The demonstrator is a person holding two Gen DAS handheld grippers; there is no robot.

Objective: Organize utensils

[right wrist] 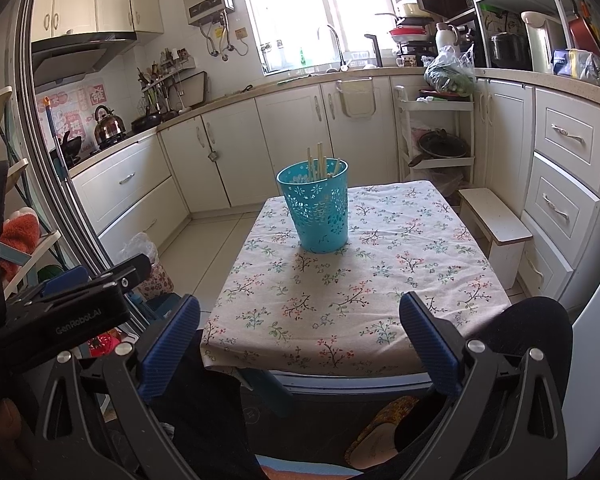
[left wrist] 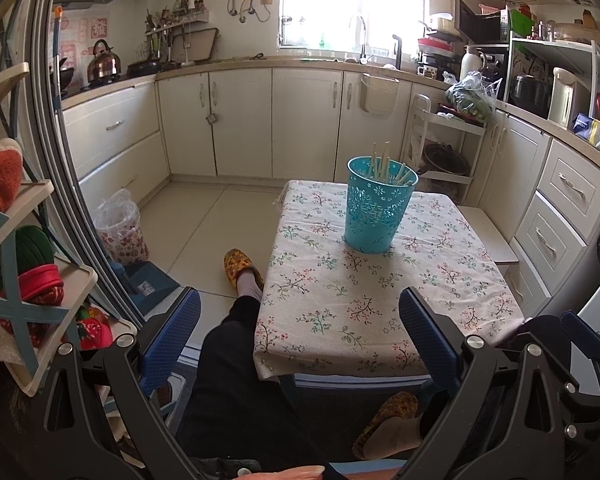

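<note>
A turquoise perforated cup [left wrist: 376, 208] [right wrist: 316, 206] stands upright on a small table under a floral cloth [left wrist: 380, 296] [right wrist: 380, 280]. Several pale chopsticks [left wrist: 384, 166] [right wrist: 320, 162] stick out of its top. My left gripper [left wrist: 300, 332] hangs open near the table's front left corner, well short of the cup, with nothing between its blue fingers. My right gripper [right wrist: 300, 336] is also open and empty, held at the table's front edge. In the right wrist view the body of the left gripper [right wrist: 80, 308] shows at the lower left.
A person's legs in dark trousers [left wrist: 236, 360] and yellow slippers [left wrist: 242, 268] sit under and left of the table. A lined bin [left wrist: 120, 228] stands on the floor at left. A white stool [right wrist: 496, 228] flanks the table's right side. Cabinets ring the room.
</note>
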